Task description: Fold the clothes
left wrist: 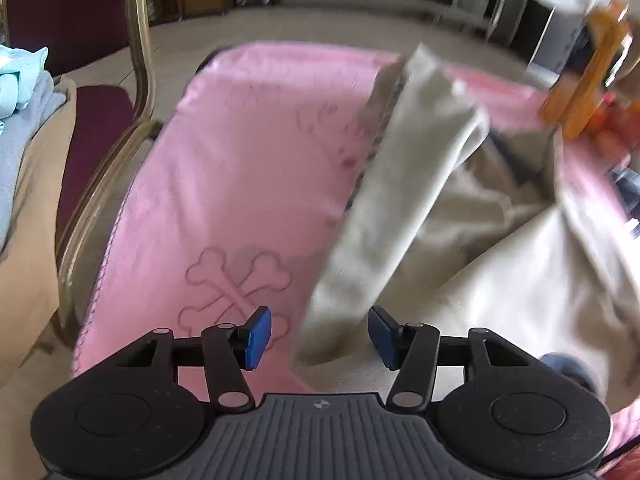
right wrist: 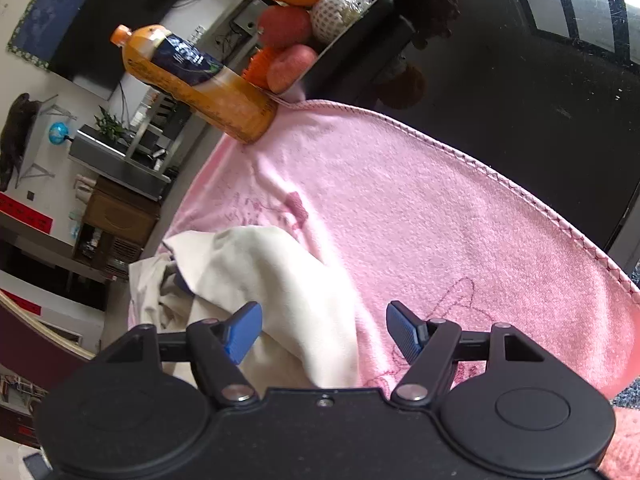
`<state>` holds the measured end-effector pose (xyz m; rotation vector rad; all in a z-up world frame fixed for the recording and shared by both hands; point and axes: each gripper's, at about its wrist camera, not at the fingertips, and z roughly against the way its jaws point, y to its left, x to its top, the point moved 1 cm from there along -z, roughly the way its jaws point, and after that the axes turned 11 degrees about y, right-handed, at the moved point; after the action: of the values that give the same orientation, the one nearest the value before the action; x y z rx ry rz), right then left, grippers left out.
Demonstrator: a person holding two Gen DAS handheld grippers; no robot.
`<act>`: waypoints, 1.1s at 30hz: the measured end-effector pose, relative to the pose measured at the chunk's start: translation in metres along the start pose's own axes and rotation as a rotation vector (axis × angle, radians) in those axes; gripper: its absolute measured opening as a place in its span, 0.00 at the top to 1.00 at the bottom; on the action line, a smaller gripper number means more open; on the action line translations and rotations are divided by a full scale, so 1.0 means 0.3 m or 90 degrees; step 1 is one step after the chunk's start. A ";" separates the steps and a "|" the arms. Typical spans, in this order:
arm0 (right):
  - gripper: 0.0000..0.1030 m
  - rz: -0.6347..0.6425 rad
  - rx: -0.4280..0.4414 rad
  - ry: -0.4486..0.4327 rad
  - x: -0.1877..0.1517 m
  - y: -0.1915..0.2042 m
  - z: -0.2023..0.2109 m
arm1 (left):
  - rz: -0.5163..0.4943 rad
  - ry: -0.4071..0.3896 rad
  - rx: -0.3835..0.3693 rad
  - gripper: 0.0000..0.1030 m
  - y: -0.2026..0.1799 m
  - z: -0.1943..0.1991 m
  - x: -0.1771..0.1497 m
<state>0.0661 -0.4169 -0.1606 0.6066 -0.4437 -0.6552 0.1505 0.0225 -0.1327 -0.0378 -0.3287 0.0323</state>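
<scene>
The left gripper (left wrist: 319,338) hangs with its jaws spread and nothing between them, just above the near end of a cream garment (left wrist: 404,200). The right gripper (right wrist: 322,336) is likewise spread and empty over the same cloth (right wrist: 280,280). The garment lies rumpled on a pink towel (right wrist: 440,208), 1 long part stretched away, the rest bunched; it is not a neat fold. To fold it well, I judge each gripper should pinch 1 layer at an edge and pull it flat before turning it over. The towel covers a dark table (right wrist: 520,92), with a juice bottle (right wrist: 192,80) and fruit tray (right wrist: 344,40) at its far end. A chair (left wrist: 120,128) stands alongside.
</scene>
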 end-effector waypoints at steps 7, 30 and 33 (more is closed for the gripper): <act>0.34 0.000 0.000 0.031 0.004 -0.004 -0.037 | 0.067 0.059 -0.082 0.61 0.074 -0.057 -0.007; 0.52 0.097 -0.048 0.060 -0.089 0.023 -0.016 | 0.136 -0.128 -0.125 0.97 0.094 0.174 -0.106; 0.57 0.121 -0.115 0.070 -0.125 0.047 -0.071 | 0.116 -0.135 -0.102 0.97 0.070 0.163 -0.105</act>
<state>0.0572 -0.3746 -0.1745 0.4209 -0.3306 -0.4718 0.1044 0.0440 -0.0974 -0.2240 -0.5382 0.1917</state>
